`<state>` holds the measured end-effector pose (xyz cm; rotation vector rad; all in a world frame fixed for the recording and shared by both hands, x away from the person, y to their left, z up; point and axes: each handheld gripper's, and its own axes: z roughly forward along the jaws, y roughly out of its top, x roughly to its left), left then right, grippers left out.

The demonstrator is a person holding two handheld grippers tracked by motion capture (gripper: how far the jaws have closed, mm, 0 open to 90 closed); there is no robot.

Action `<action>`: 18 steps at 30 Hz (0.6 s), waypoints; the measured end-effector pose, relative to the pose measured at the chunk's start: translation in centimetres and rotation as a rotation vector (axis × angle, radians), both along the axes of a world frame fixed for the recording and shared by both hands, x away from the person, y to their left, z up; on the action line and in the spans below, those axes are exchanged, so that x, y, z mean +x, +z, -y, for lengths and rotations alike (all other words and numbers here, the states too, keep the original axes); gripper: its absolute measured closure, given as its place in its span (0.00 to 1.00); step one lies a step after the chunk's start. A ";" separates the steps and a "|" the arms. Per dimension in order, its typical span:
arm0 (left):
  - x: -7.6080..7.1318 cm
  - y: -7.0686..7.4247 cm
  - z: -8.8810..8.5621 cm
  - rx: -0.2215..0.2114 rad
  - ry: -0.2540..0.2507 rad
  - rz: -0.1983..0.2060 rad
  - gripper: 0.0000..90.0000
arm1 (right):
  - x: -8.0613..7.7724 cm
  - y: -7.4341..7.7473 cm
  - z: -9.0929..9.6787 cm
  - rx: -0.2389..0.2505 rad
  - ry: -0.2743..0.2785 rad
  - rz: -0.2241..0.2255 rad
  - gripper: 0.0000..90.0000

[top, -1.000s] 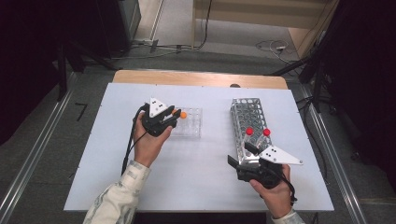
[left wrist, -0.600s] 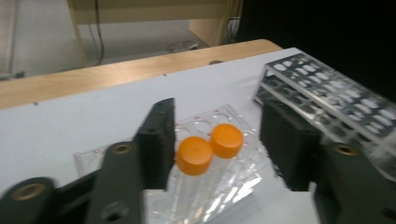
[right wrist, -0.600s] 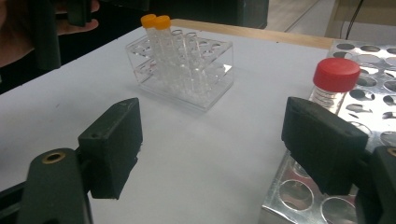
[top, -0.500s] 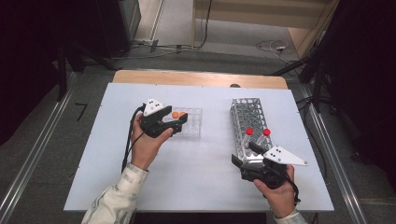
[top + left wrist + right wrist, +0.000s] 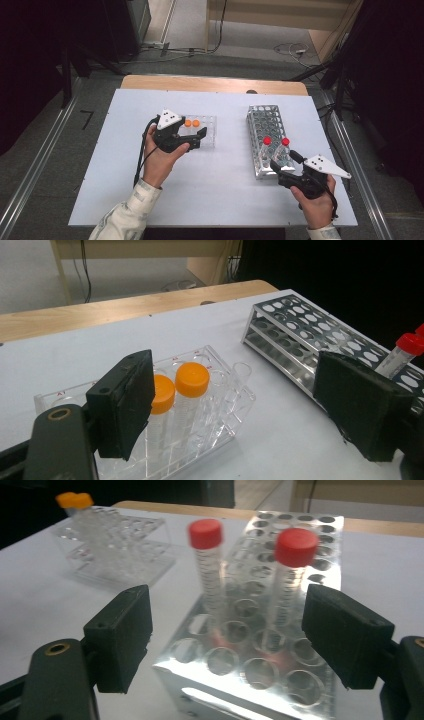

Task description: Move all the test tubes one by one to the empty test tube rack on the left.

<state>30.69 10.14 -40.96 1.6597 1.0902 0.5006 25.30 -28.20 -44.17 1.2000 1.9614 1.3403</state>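
Two orange-capped tubes (image 5: 192, 123) (image 5: 192, 380) stand side by side in a clear plastic rack (image 5: 207, 135) (image 5: 220, 415). My left gripper (image 5: 198, 138) (image 5: 240, 405) hovers at that rack's near side. Its jaws have just been opening and stand wide, with the tubes just beyond the left pad and neither pad pressing on them. Two red-capped tubes (image 5: 275, 142) (image 5: 206, 535) stand in the near end of a metal rack (image 5: 265, 120) (image 5: 280, 680). My right gripper (image 5: 284, 161) (image 5: 232, 635) is open right in front of them, its pads either side of the rack's near corner.
The racks sit on a white table top (image 5: 220, 185) with a wooden strip (image 5: 210, 84) along its far edge. Most holes of the metal rack are unfilled. Bare table lies between the racks and along the near edge. Dark floor and cables lie beyond.
The left jaws opened and let go of an orange-capped tube, which now stands in the clear rack beside the other. The right gripper slid to the right, along the metal rack's near end.
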 end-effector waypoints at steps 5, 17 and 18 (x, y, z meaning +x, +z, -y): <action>0.0 -0.1 0.0 0.002 0.000 -0.002 0.19 | 1.6 -0.8 0.6 -0.019 -0.059 -0.013 0.23; 0.0 -0.3 0.1 0.003 -0.002 -0.006 0.20 | 3.7 -1.7 0.3 -0.075 -0.072 -0.007 0.53; 0.1 -0.3 0.1 0.000 -0.002 -0.006 0.20 | 3.8 -1.8 0.3 -0.071 -0.073 -0.007 0.55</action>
